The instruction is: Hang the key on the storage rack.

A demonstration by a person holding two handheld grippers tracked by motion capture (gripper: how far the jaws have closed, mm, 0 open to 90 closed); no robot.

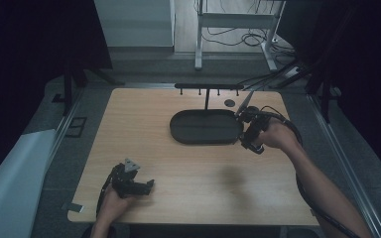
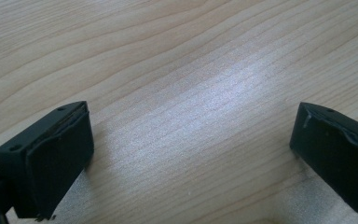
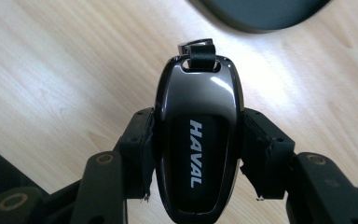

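A pale wooden bench (image 1: 178, 163) with a visible lengthwise grain sits on a grey floor, its corners rounded. On its far half, right of centre, lies a dark oval tray (image 1: 206, 127) with a raised rim. Just beyond the tray, at the far edge, a slim black rack (image 1: 208, 87) stands on a single post, its crossbar carrying small pegs. A small dark round disc (image 1: 229, 103) lies near the post, to its right. A pale tag (image 1: 74, 207) sticks out at the near left corner.
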